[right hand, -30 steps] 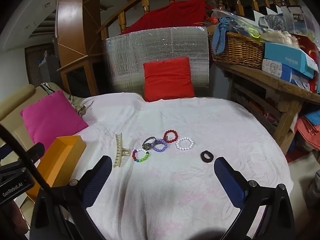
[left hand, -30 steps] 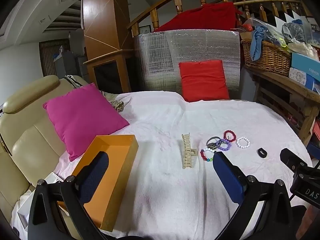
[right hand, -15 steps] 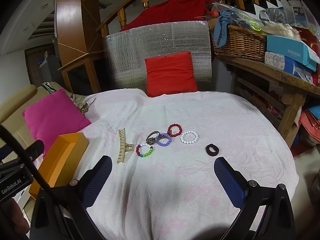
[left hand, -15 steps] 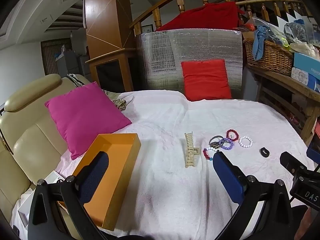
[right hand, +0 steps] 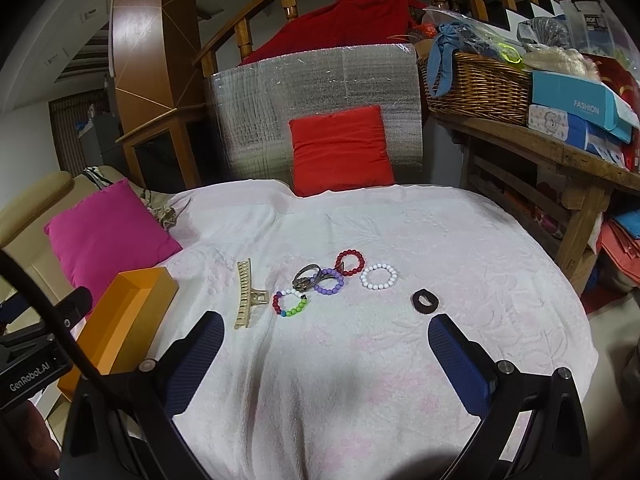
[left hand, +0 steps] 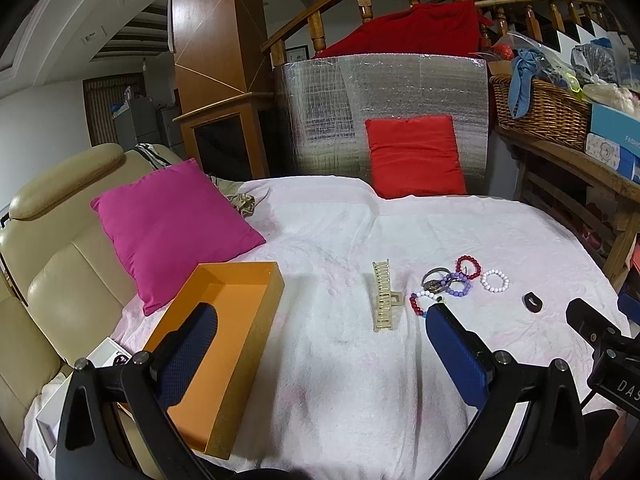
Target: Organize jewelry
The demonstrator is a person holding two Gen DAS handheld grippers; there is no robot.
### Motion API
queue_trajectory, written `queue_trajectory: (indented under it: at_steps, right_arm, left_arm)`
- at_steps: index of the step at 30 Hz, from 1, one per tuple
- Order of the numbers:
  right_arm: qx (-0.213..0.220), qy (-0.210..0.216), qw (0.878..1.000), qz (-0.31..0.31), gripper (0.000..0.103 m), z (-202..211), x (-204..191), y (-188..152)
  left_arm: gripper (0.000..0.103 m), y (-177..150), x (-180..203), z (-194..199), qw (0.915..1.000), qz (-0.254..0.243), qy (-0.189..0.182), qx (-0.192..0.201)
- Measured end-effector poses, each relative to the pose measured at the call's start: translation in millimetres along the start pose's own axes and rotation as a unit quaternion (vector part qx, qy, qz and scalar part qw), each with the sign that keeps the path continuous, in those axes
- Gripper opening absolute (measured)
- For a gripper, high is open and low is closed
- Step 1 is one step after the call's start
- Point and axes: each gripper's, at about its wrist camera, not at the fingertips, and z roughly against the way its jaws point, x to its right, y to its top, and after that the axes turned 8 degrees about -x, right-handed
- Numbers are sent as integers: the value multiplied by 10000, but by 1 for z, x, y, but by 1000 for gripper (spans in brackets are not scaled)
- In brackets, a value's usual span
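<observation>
On the white cloth lie a beige hair claw (right hand: 246, 294) (left hand: 384, 298), a multicolour bead bracelet (right hand: 290, 304), a metal watch (right hand: 306, 276), a purple bracelet (right hand: 329, 281), a red bracelet (right hand: 350, 263) (left hand: 469, 267), a white bracelet (right hand: 378, 277) (left hand: 495, 281) and a small black ring (right hand: 425, 301) (left hand: 533, 302). An open orange box (left hand: 224, 340) (right hand: 132, 312) stands at the left. My left gripper (left hand: 320, 344) is open and empty, its left finger over the box. My right gripper (right hand: 326, 356) is open and empty, short of the jewelry.
A pink cushion (left hand: 168, 224) leans on the beige sofa (left hand: 60, 288) at the left. A red cushion (right hand: 340, 150) stands at the back. A wooden shelf (right hand: 560, 160) with a wicker basket (right hand: 480, 88) and boxes is at the right.
Both grippers have drifted slightly; the right wrist view has risen and closed a little on the jewelry. Nothing on the cloth has moved.
</observation>
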Motion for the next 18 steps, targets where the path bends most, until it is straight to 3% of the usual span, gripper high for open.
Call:
queue_trajectory:
  at_steps: [18]
  right_arm:
    - [13, 12, 10000, 11, 103, 0, -1, 1]
  left_arm:
    - [103, -1, -2, -3, 10000, 4, 28, -23]
